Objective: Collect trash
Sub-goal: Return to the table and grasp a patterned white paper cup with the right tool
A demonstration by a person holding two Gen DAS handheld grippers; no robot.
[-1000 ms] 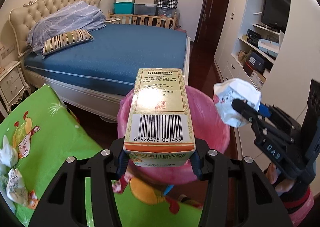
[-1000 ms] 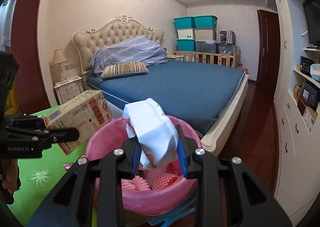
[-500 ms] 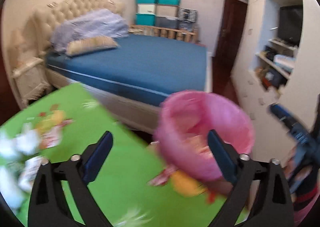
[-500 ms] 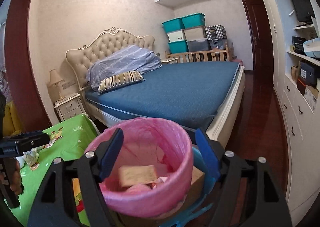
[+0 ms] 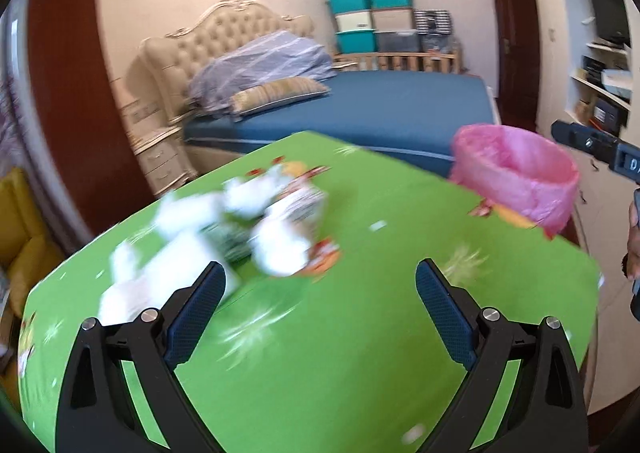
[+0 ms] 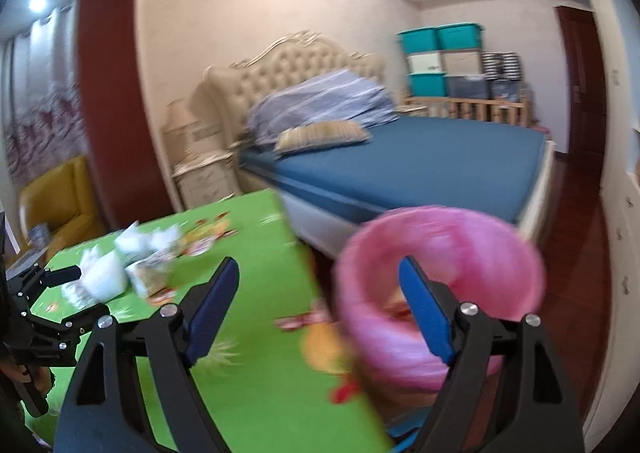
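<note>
Fingers on your left gripper [image 5: 318, 289] spread wide, nothing between them; they sit over the green counter [image 5: 360, 353], aimed at the trash pile [image 5: 240, 229]. Pile is blurred: white crumpled paper plus some printed wrappers or packets, lying together on the counter toward its far left part. Can't tell single pieces apart.

Your right gripper [image 6: 320, 293] has just been opening its jaws, and they stand wide too, nothing held. Its left finger [image 6: 212, 309] is over the counter edge, its right finger [image 6: 426, 309] shows in front of the pink-lined bin [image 6: 440, 253]. Bin stands just off the counter's right corner, beside the bed [image 6: 420, 165]. Something pale and reddish shows inside the bin, too blurred to name.

In the right wrist view your left gripper [image 6: 86, 291] shows at the left edge, close to the trash pile [image 6: 120, 269], not touching as far as the blur allows. In the left wrist view one tip of your right gripper [image 5: 592, 145] pokes in at the right edge, near the bin [image 5: 516, 173], with a bit of your hand [image 5: 633, 237] below it.

Both views are motion-blurred.
</note>
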